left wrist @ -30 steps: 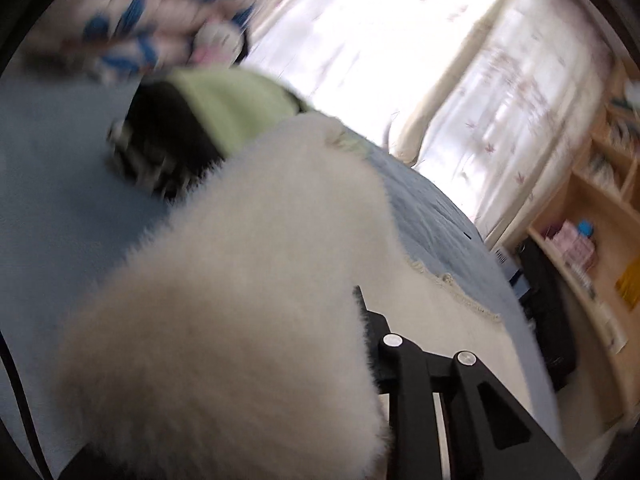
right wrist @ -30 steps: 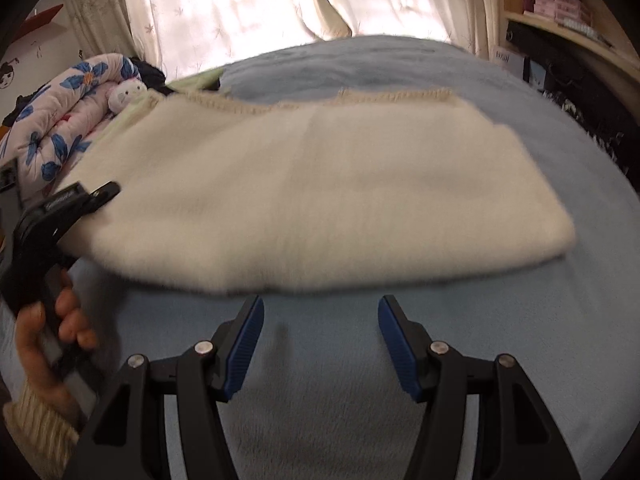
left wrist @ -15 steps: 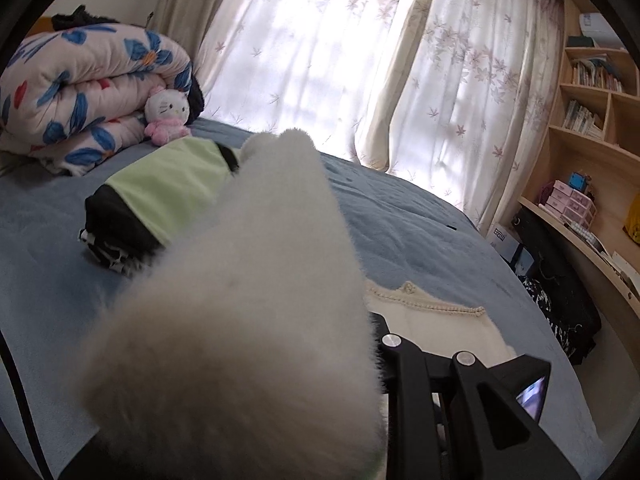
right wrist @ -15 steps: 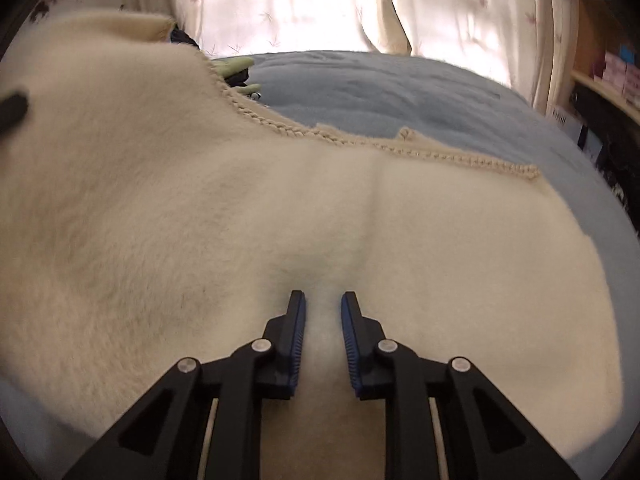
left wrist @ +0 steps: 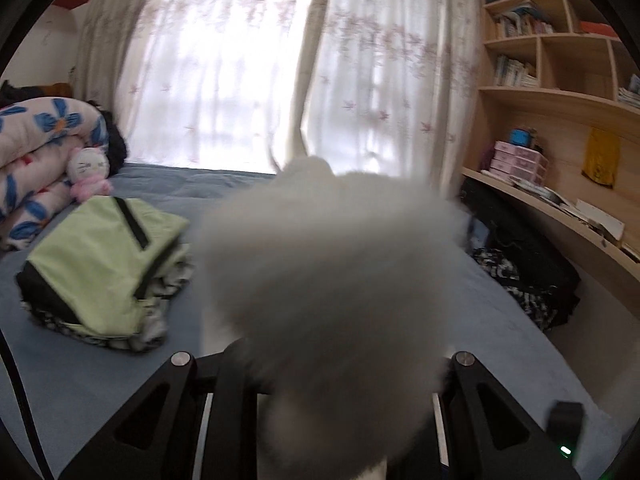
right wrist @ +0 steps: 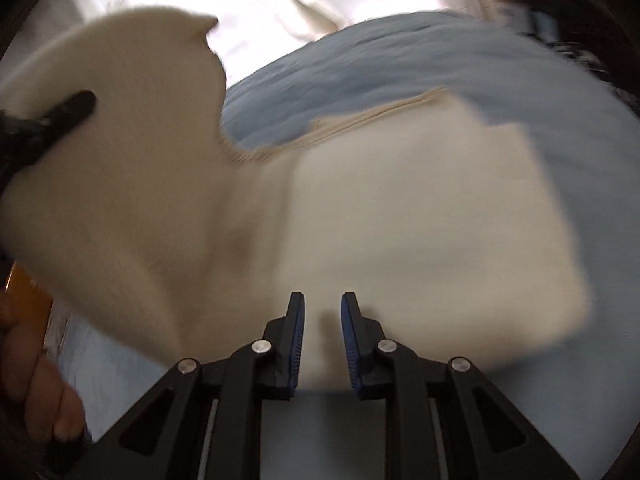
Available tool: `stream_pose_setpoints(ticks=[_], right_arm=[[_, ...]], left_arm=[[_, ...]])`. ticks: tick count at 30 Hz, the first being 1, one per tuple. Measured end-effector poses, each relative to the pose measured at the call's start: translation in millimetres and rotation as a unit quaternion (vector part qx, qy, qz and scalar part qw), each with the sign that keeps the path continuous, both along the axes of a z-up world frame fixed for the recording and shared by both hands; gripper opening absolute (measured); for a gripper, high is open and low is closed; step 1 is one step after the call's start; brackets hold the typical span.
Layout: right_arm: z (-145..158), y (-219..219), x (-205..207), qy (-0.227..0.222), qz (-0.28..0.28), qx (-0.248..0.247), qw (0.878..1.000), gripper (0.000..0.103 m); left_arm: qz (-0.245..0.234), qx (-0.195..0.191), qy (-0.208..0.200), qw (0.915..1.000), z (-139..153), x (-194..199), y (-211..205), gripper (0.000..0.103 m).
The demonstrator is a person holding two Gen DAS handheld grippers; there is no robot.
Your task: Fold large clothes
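A: Sheer white curtains [left wrist: 248, 80] with a faint pink flower print fill the far wall, and a light blue bedspread [left wrist: 100, 364] covers the bed in front of them. What lies on it?

B: At its left side, a folded pale green garment with black trim [left wrist: 104, 264] sits on top of a black-and-white patterned piece. Behind that a small white plush cat in pink [left wrist: 89, 172] leans against a rolled quilt printed with blue flowers [left wrist: 36, 152]. Wooden shelves with books [left wrist: 560, 56] run along the right wall.

A: And the thing being folded?

B: It is a cream fleece garment with a stitched hem [right wrist: 420, 220]. Its right part lies flat on the bedspread [right wrist: 400, 64]; its left part is lifted off the bed and curls up toward the window.

A: Who lifts it?

B: The left gripper [left wrist: 320, 364]. In its own view the fleece [left wrist: 332, 280] bulges up between the two black arms and hides the jaws, blurred; I take it as clamped on the cloth. From the right camera one black fingertip [right wrist: 72, 108] shows against the raised flap, with the person's hand [right wrist: 36, 372] below it.

A: The right gripper?

B: The right gripper [right wrist: 322, 320] has its blue-padded jaws drawn narrow, a slim gap between them, at the near edge of the flat part. Whether cloth is pinched there I cannot tell.
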State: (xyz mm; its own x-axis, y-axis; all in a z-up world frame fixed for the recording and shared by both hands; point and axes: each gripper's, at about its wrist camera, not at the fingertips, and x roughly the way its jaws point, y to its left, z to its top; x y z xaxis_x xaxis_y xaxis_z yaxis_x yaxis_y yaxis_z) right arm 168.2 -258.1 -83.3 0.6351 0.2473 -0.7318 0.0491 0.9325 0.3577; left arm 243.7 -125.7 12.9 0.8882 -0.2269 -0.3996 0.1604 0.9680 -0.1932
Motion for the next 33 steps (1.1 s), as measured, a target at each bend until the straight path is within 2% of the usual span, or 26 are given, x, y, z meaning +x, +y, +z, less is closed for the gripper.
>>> stream_pose_setpoints(ticks=[2, 4, 6, 8, 9, 10, 12, 14, 15, 22, 26, 28, 30, 33], right_arm=[[3, -36, -24, -0.003, -0.046, -0.015, 0.999, 0.02], [-1, -65, -41, 0.008, -0.084, -0.028, 0.996, 0.02], [-8, -88, -54, 0.021, -0.112, -0.035, 0.993, 0.02], [-18, -107, -62, 0.041, -0.136, -0.036, 0.989, 0.02], [-23, -114, -67, 0.051, -0.144, -0.032, 0.988, 0.02], [-26, -121, -73, 0.058, -0.149, -0.023, 0.987, 0.02], [-31, -129, -82, 0.065, -0.152, -0.004, 0.986, 0.02], [-35, -131, -83, 0.067, -0.15, 0.004, 0.986, 0.02], [-34, -130, -81, 0.066, -0.148, 0.006, 0.987, 0.021], [-24, -128, -71, 0.051, -0.127, 0.008, 0.991, 0.021], [-6, -124, -63, 0.035, -0.115, 0.004, 0.993, 0.021], [5, -123, -60, 0.024, -0.109, 0.0, 0.994, 0.026], [17, -121, -57, 0.013, -0.101, -0.001, 0.995, 0.037], [34, -115, -49, -0.002, -0.081, -0.006, 0.997, 0.04]], left_arm=[[-0.025, -0.009, 0.002, 0.9996, -5, 3, -31, 0.02], [-0.057, 0.004, 0.004, 0.9983, -21, 3, -71, 0.02], [-0.097, 0.049, 0.029, 0.9937, -53, 4, -118, 0.021], [-0.125, 0.102, 0.073, 0.9842, -89, 3, -153, 0.025], [-0.133, 0.139, 0.092, 0.977, -109, 0, -168, 0.032], [-0.136, 0.166, 0.092, 0.9724, -122, -5, -176, 0.037], [-0.148, 0.191, 0.057, 0.9686, -132, -24, -180, 0.06], [-0.171, 0.183, 0.044, 0.9671, -128, -35, -176, 0.074], [-0.184, 0.174, 0.043, 0.9665, -122, -40, -173, 0.075], [-0.201, 0.153, 0.017, 0.9675, -68, -66, -136, 0.078], [-0.18, 0.132, 0.004, 0.9747, -36, -73, -95, 0.086], [-0.165, 0.122, 0.008, 0.9788, -23, -67, -74, 0.088], [-0.141, 0.114, 0.018, 0.9832, -12, -57, -54, 0.089], [-0.101, 0.1, 0.043, 0.9889, -6, -40, -18, 0.089]])
